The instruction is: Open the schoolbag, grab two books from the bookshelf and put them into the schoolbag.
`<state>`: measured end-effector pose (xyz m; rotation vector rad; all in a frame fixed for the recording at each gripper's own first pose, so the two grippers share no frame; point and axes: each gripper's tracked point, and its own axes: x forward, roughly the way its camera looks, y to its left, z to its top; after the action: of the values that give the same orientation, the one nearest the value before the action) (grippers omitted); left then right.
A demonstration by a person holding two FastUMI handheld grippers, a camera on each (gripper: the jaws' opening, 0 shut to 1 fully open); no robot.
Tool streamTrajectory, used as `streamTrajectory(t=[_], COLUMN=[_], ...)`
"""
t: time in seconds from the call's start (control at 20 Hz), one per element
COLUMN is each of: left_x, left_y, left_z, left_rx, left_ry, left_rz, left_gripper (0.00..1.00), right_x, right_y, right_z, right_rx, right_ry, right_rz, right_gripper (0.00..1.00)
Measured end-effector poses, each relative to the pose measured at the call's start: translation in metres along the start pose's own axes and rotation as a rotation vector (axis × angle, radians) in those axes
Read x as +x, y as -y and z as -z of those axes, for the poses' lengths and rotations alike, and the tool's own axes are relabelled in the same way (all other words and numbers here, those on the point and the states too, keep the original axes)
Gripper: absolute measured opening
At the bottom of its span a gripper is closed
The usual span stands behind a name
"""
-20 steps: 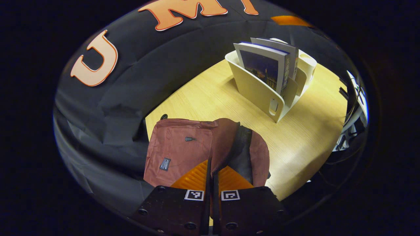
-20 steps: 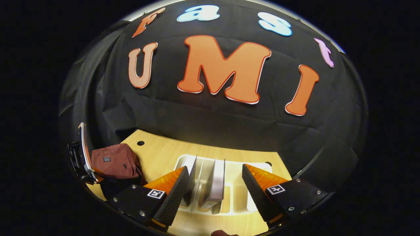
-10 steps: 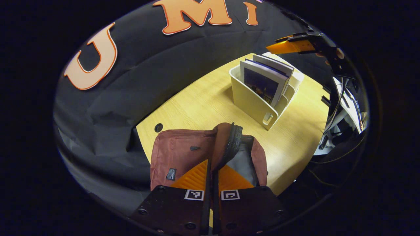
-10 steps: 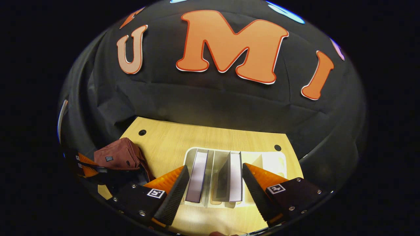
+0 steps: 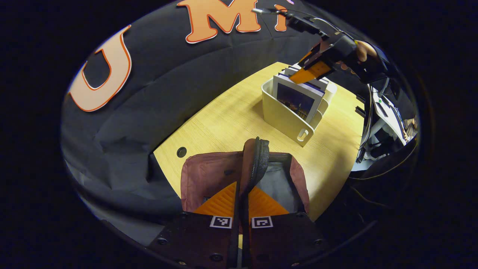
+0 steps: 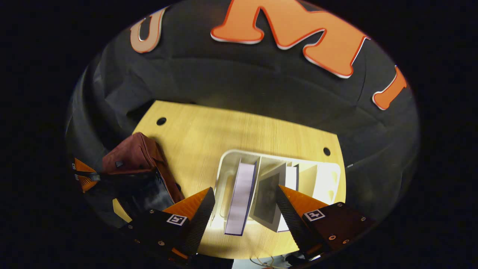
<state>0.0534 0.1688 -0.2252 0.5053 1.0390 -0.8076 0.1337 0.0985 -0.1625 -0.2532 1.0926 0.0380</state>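
The dark red schoolbag (image 5: 209, 175) lies on the wooden table (image 5: 224, 123). My left gripper (image 5: 241, 186) is shut on its zip-edged flap (image 5: 255, 157) and holds it up, so the grey inside (image 5: 274, 185) shows. The cream bookshelf (image 5: 287, 121) holds upright books (image 5: 297, 99). Just above them hangs my right gripper (image 5: 306, 74), held by a hand. In the right gripper view that gripper (image 6: 244, 209) is open over the shelf (image 6: 231, 164). A thick book (image 6: 241, 194) and a thinner one (image 6: 269, 196) stand between its fingers, untouched. The bag (image 6: 130, 157) and left gripper (image 6: 84, 175) are far left.
Two round cable holes (image 6: 161, 121) (image 6: 326, 151) sit near the table's back edge by the black cloth wall. Beyond the table's right edge are cables and equipment (image 5: 384, 123). Bare wood lies between bag and shelf.
My right gripper has come down over the shelf, so the books now stand between its open fingers. My left gripper has lifted the flap higher, and the bag gapes wider.
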Motion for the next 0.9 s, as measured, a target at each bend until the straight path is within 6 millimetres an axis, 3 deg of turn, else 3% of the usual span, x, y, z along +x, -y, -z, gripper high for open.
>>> streamTrajectory(t=[0.15,0.35,0.4,0.45,0.55,0.6,0.7,0.75,0.8,0.85,0.9], left_x=[0.001,0.001,0.002,0.002,0.002,0.002,0.004,0.004,0.004,0.005,0.006], left_y=[0.001,-0.001,-0.002,-0.002,-0.001,-0.001,0.0,0.0,0.0,0.0,0.001], left_z=[0.001,0.005,0.006,0.007,0.006,0.006,0.008,0.008,0.008,0.01,0.011], left_rx=[-0.001,-0.011,-0.013,-0.018,-0.023,-0.025,-0.031,-0.038,-0.04,-0.046,-0.051], left_ry=[0.006,0.012,0.013,0.013,0.015,0.016,0.019,0.019,0.02,0.02,0.02], left_rz=[0.011,0.009,0.008,0.009,0.011,0.012,0.017,0.018,0.018,0.018,0.017], left_gripper=[0.05,0.05,0.05,0.05,0.05,0.05,0.05,0.05,0.05,0.05,0.05], right_x=[0.024,0.046,0.051,0.056,0.06,0.064,0.066,0.067,0.068,0.066,0.063], right_y=[-0.003,-0.008,-0.008,-0.005,-0.009,-0.015,-0.019,-0.018,-0.018,-0.017,-0.016], right_z=[0.009,0.018,0.02,0.023,0.028,0.031,0.039,0.041,0.04,0.043,0.041], right_rx=[-0.008,0.021,0.022,0.024,0.043,0.065,0.087,0.087,0.099,0.109,0.115], right_ry=[-0.11,-0.224,-0.25,-0.269,-0.311,-0.325,-0.372,-0.377,-0.375,-0.382,-0.381], right_rz=[0.007,0.007,0.012,0.025,0.02,0.004,-0.013,-0.013,-0.011,-0.013,-0.012], right_gripper=[0.96,0.81,0.61,0.64,0.53,0.41,0.51,0.42,0.42,0.49,0.41])
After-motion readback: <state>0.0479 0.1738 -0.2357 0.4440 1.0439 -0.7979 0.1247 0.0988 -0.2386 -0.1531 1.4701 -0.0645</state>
